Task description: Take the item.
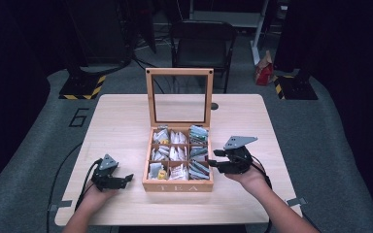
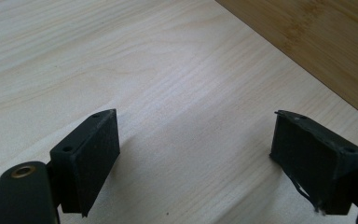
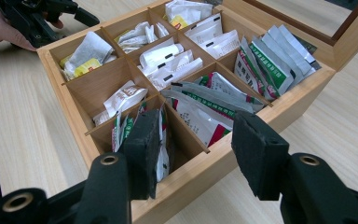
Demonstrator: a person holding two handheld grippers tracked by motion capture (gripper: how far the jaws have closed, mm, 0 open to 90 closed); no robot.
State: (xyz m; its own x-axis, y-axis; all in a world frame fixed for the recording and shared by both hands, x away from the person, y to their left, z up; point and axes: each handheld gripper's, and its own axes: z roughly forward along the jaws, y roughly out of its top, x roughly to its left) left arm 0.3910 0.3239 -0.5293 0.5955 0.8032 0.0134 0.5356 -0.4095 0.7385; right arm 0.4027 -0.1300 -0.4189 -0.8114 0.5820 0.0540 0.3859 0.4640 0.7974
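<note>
The wooden tea box [image 1: 177, 185] stands in the table [image 1: 121, 121] middle, lid [image 1: 179, 97] upright, "TEA" on its front. The left gripper [image 1: 126, 178] rests wide beside it; the right gripper [image 3: 193, 154] hangs wide over the green-printed sachets [image 3: 265, 58].

Grey carpeted floor [image 1: 39, 141]; black chair [image 1: 202, 43] beyond light wooden table [image 1: 121, 121]; dark curtained surroundings; hazard-striped stand bases [image 1: 82, 87].

Left gripper [image 1: 126, 178] sat low at the person's left, held in the left hand [image 1: 97, 193], jaws spread wide with nothing between them. Right gripper [image 1: 212, 159] was held higher in the right hand [image 1: 249, 175], pointing left, jaws parted, empty. Both forearms came in from the bottom edge.
</note>
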